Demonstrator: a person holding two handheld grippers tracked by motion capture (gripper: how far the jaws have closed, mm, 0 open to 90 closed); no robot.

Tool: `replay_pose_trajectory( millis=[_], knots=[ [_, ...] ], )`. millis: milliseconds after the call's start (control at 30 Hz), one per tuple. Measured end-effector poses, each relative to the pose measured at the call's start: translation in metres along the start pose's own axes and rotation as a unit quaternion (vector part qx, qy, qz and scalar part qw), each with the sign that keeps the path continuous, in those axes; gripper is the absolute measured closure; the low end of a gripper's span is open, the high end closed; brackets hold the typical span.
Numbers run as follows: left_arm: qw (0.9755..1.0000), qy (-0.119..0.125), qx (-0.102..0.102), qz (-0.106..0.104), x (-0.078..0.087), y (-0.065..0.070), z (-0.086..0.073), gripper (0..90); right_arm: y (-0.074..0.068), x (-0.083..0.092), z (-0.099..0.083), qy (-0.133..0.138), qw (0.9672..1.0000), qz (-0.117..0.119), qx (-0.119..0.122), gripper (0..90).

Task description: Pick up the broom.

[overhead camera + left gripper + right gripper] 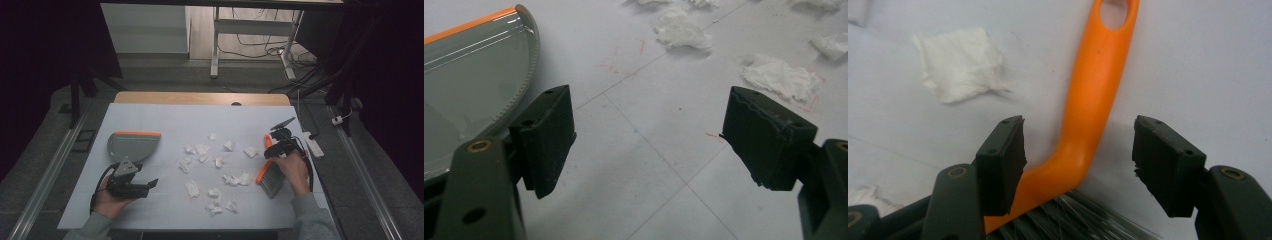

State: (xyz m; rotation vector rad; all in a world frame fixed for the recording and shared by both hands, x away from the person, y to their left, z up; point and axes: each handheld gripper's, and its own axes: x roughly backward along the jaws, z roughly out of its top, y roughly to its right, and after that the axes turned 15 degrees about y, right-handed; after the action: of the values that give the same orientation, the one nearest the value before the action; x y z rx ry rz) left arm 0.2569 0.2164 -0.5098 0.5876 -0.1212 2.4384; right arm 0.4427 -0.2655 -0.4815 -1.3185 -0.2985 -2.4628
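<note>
A hand brush with an orange handle and grey bristles lies at the right of the white table cover. My right gripper is low over it, open, its jaws on either side of the handle's bend just above the bristles; the right pad stands clear of the handle. A grey dustpan with an orange edge lies at the left. Just in front of it my left gripper hovers open with nothing between its pads. Several crumpled white paper scraps lie between the two.
The table's wooden far edge shows beyond the cover. A white power strip lies off the right side. Desk legs and cables stand on the floor behind. Bare cover lies in front of the scraps, near the person's side.
</note>
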Motion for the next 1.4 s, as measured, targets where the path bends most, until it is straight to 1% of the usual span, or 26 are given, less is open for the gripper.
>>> replay_pose_trajectory(
  millis=[67,100,233,300,333,500,567,600,700,767,800,933,1033,1167,1300,1400],
  knots=[
    [1.0,-0.001,0.0,-0.001,0.0,0.0,0.0,21.9,0.0,-0.004,-0.001,-0.01,0.9999,0.003,-0.003,38.1],
    [1.0,-0.001,0.0,-0.001,0.0,0.0,0.0,21.9,-0.001,-0.005,-0.001,-0.011,0.9999,0.004,-0.004,39.0],
    [1.0,-0.001,-0.001,-0.001,0.0,0.0,0.0,21.9,-0.001,-0.007,-0.001,-0.017,0.9998,-0.007,-0.011,42.9],
    [1.0,-0.001,-0.002,-0.002,0.0,0.0,0.0,21.9,-0.001,-0.007,-0.001,-0.02,0.9995,-0.012,-0.02,44.7],
    [1.0,-0.001,-0.002,-0.002,0.001,0.0,0.0,22.0,0.0,-0.009,-0.002,-0.02,0.9994,-0.007,-0.028,45.1],
    [1.0,0.0,-0.002,-0.001,0.0,0.001,-0.001,22.0,-0.004,-0.008,-0.002,-0.024,0.9989,-0.024,-0.031,50.6],
    [1.0,-0.002,-0.004,-0.001,0.0,0.002,-0.001,22.2,-0.007,-0.008,-0.003,-0.02,0.9984,-0.037,-0.037,54.9],
    [1.0,-0.002,-0.004,-0.002,0.001,0.002,-0.002,22.2,-0.008,-0.007,-0.003,-0.018,0.9984,-0.038,-0.037,59.1],
    [1.0,0.0,-0.006,-0.003,0.001,0.003,-0.002,22.2,-0.012,-0.006,-0.005,-0.012,0.9977,-0.049,-0.044,61.9],
    [1.0,0.001,-0.006,-0.003,0.002,0.003,-0.002,22.4,-0.013,-0.006,-0.005,-0.012,0.9975,-0.052,-0.046,68.2],
    [1.0,0.002,-0.006,-0.003,0.002,0.003,-0.002,22.4,-0.013,-0.006,-0.006,-0.012,0.9977,-0.049,-0.045,69.9],
    [1.0,0.003,-0.006,-0.003,0.003,0.003,-0.002,22.5,-0.015,-0.006,-0.006,-0.013,0.9977,-0.053,-0.04,70.6],
    [1.0,0.005,-0.007,-0.002,0.004,0.003,-0.002,22.6,-0.014,-0.005,-0.007,-0.008,0.9982,-0.048,-0.035,70.8],
    [1.0,0.005,-0.007,-0.001,0.004,0.004,-0.002,22.9,-0.013,-0.004,-0.011,0.011,0.9988,-0.041,-0.024,71.1],
    [1.0,0.005,-0.006,-0.002,0.003,0.004,-0.002,23.0,-0.012,-0.001,-0.015,0.023,0.999,-0.033,-0.021,71.1],
    [1.0,0.003,-0.007,-0.003,0.003,0.003,-0.003,23.0,-0.008,0.004,-0.017,0.035,0.9989,-0.031,-0.012,71.1]
  ],
)
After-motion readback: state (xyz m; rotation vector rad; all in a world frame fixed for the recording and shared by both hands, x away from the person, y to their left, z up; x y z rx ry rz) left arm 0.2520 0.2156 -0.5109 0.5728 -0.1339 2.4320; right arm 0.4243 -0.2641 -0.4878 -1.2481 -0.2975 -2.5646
